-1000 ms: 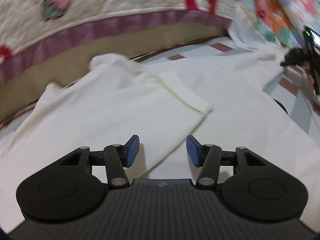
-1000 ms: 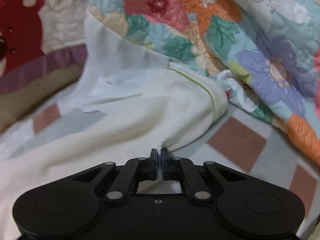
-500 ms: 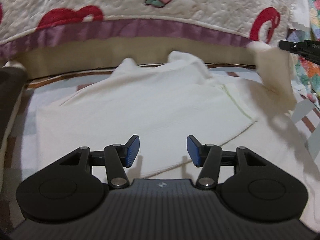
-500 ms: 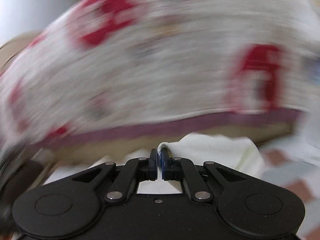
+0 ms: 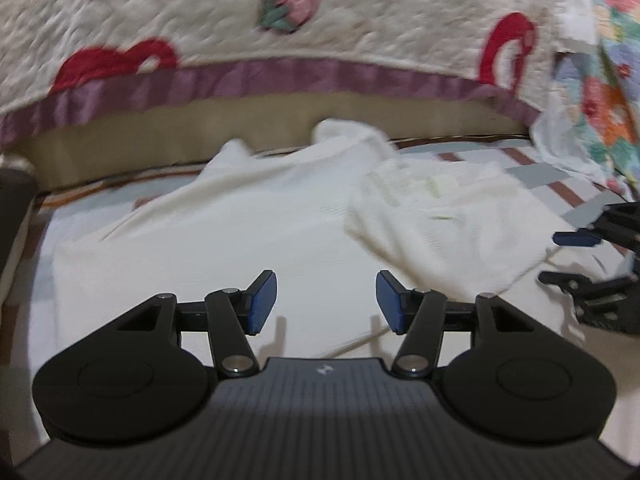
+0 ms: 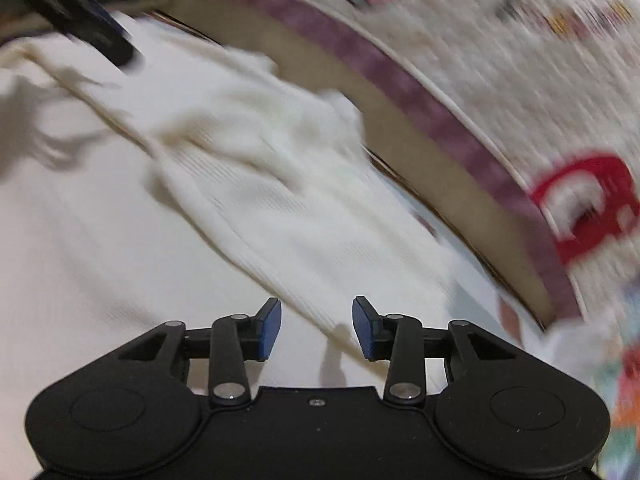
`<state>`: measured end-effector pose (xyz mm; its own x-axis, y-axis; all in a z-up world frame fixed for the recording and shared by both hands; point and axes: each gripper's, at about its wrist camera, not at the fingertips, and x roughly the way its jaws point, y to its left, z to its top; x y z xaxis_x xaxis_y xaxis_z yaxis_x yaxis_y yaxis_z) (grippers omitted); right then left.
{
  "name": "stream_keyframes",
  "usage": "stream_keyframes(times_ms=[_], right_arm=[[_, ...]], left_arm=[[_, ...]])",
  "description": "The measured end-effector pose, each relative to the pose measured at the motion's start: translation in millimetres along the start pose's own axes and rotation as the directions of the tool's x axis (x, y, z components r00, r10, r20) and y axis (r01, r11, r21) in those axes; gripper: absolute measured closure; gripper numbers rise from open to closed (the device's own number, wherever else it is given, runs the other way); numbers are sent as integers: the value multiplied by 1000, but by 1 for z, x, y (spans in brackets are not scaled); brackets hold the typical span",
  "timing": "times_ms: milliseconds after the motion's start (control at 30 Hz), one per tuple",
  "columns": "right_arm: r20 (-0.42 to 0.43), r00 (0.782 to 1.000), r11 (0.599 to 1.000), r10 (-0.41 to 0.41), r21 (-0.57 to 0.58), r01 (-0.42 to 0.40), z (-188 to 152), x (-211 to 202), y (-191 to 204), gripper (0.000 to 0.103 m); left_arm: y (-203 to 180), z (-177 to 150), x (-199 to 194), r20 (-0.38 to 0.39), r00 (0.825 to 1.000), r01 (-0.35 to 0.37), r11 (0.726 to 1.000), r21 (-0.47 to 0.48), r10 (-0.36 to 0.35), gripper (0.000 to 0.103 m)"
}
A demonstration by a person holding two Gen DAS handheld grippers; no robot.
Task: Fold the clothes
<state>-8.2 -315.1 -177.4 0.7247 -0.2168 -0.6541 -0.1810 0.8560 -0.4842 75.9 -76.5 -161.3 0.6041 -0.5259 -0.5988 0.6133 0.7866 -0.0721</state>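
**Inspector:** Fingers (image 5: pixel 260 302) of left gripper (image 5: pixel 326 302) noted spread wide, gripping nothing. Same for right gripper (image 6: pixel 317 328): blue pads parted, only cloth showing below the gap.

**Clerk:** Location of task item?

**Inspector:** Found on bed, over pale checked sheet (image 5: pixel 532 178). Cream-white ribbed knit garment (image 5: pixel 208 248) spread mostly flat, directly ahead of and beneath both sets of fingers. Long axis, judged from left wrist view, running away from fingers toward bunched far end (image 5: pixel 344 132) at bed edge.

**Clerk:** Any fold in place?

**Inspector:** Yes. Green-trimmed flap (image 5: pixel 432 216) lying across right part of body; blurred, so outline not confirmed. Seen in right wrist view as ribbed band (image 6: pixel 256 224), likely same flap, slanting from upper left down to just ahead of right fingers. Right gripper judged nearer to it; left gripper nearer to bare left half.

**Clerk:** Stage reached?

**Inspector:** Not settled beyond that: one flap over body, remainder flat.

**Clerk:** Obstructions?

**Inspector:** Cream strawberry-print quilt with purple border (image 5: pixel 280 80) hanging close behind far end. Floral patchwork quilt (image 5: pixel 616 40) crowding right side. Both grippers near each other over right half; risk of clash judged real if both reach for same flap.
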Motion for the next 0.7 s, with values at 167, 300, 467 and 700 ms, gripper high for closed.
stream_keyframes(times_ms=[167, 300, 467, 700], right_arm=[[-103, 992, 935, -75, 338, 106, -30, 27, -56, 54], [-90, 996, 822, 4, 567, 48, -45, 39, -89, 48], [-37, 997, 761, 72, 648, -31, -58, 41, -101, 62], [-23, 997, 806, 74, 590, -46, -56, 39, -96, 69]], left_arm=[[-40, 10, 11, 6, 999, 44, 992, 116, -45, 40], [-70, 17, 29, 23, 1000, 16, 981, 194, -21, 25], [-89, 16, 74, -134, 989, -17, 964, 267, 54, 19], [-55, 43, 50, 6, 998, -60, 998, 20, 60, 91]])
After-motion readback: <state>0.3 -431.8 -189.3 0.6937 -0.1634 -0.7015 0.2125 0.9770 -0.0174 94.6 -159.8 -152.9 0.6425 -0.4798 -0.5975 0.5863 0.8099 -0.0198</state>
